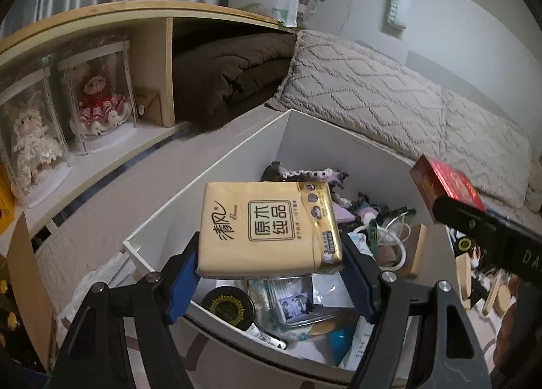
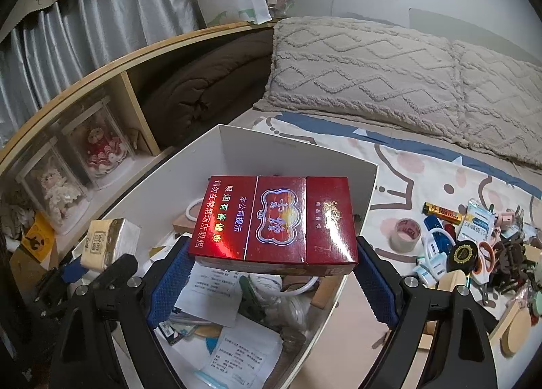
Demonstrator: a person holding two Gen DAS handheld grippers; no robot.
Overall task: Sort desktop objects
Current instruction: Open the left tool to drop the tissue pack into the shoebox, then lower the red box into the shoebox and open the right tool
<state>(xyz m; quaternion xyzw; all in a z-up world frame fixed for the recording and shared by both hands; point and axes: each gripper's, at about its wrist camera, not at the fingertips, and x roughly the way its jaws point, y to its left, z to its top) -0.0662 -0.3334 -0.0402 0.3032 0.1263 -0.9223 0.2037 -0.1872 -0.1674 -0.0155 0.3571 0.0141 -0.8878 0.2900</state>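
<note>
My left gripper (image 1: 271,273) is shut on a yellow tissue pack (image 1: 269,224) and holds it above the white storage box (image 1: 216,182). My right gripper (image 2: 274,270) is shut on a red cigarette box (image 2: 274,219), also held above the white box (image 2: 291,155). The red box (image 1: 443,185) and right gripper show at the right of the left wrist view. The tissue pack (image 2: 108,243) shows at the left of the right wrist view. The box holds several items: papers, a black round tin (image 1: 228,307), a cable, a blue piece.
On the patterned sheet right of the box lie a tape roll (image 2: 408,233), a battery (image 2: 440,209), scissors (image 2: 484,255), a black tin (image 2: 462,255) and wooden pieces. A shelf with dolls (image 1: 101,101) and a brown blanket (image 1: 230,77) stands left; pillows (image 1: 389,94) lie behind.
</note>
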